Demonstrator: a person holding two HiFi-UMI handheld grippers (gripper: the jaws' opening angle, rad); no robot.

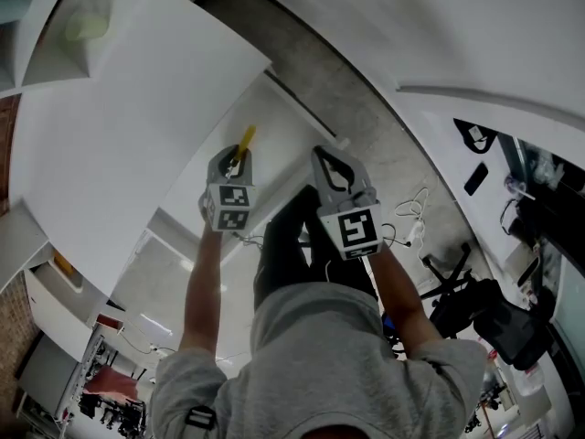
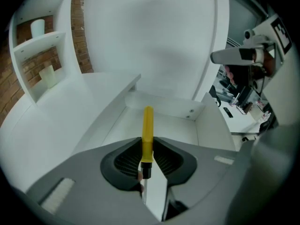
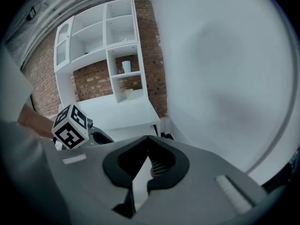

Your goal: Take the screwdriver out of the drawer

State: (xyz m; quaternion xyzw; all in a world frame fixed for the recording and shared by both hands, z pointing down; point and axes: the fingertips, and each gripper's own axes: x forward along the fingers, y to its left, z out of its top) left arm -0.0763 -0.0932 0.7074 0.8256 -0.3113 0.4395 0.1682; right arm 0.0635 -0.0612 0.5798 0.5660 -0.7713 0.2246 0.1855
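A yellow-handled screwdriver (image 2: pixel 147 128) is clamped in my left gripper (image 2: pixel 147 148), handle pointing forward past the jaws and the metal shaft running back between the pads. It hangs above the open white drawer (image 2: pixel 183 128), whose bare floor shows below it. In the head view the left gripper (image 1: pixel 234 165) is raised, with the yellow screwdriver handle (image 1: pixel 245 140) sticking out of it. My right gripper (image 1: pixel 335 168) is just to its right, also raised. In the right gripper view, that gripper (image 3: pixel 146 140) has its fingertips meeting and nothing between them.
A white tabletop (image 1: pixel 119 144) spreads to the left of the drawer. White wall shelves (image 3: pixel 119 46) against a brick wall hold a cup (image 3: pixel 126 66) and a pale cup (image 2: pixel 48 76). A desk with cables and an office chair (image 1: pixel 498 323) are at the right.
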